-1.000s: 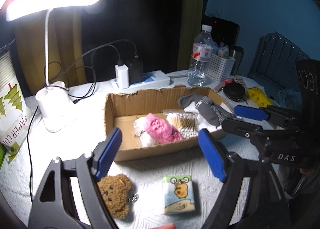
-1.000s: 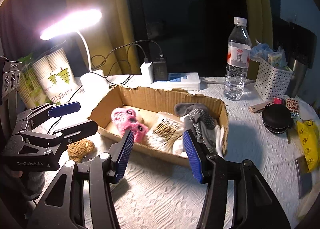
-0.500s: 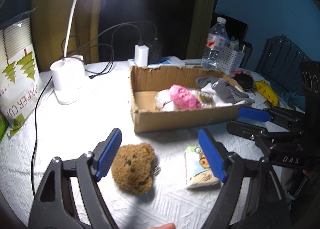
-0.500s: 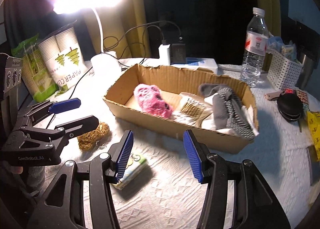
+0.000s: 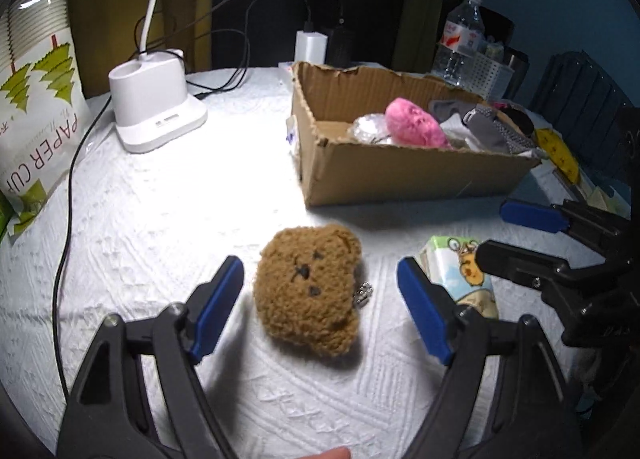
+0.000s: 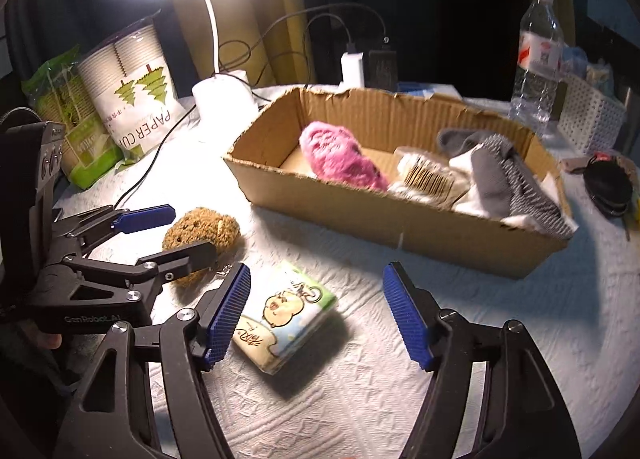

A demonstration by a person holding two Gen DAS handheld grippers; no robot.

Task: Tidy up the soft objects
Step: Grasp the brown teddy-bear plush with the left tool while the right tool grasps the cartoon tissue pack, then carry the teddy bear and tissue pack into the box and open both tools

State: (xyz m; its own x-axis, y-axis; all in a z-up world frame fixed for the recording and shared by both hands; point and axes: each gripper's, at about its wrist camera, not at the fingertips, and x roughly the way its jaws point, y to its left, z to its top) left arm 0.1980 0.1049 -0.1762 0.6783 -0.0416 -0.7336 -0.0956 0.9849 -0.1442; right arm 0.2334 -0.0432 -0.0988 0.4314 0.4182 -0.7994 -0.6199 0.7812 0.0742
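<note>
A brown plush bear lies on the white tablecloth between the open fingers of my left gripper; it also shows in the right wrist view. A tissue pack with a cartoon print lies just in front of my open right gripper, nearer its left finger; it also shows in the left wrist view. The cardboard box beyond holds a pink plush, a clear bag of cotton swabs and grey socks.
A white lamp base with cables stands at the back left. A paper cup pack and a green bag stand far left. A water bottle, a white basket and a black case are at the right.
Both grippers have moved left and down toward the table. The bear now lies between my left fingers, and the tissue pack is now in front of my right gripper.
</note>
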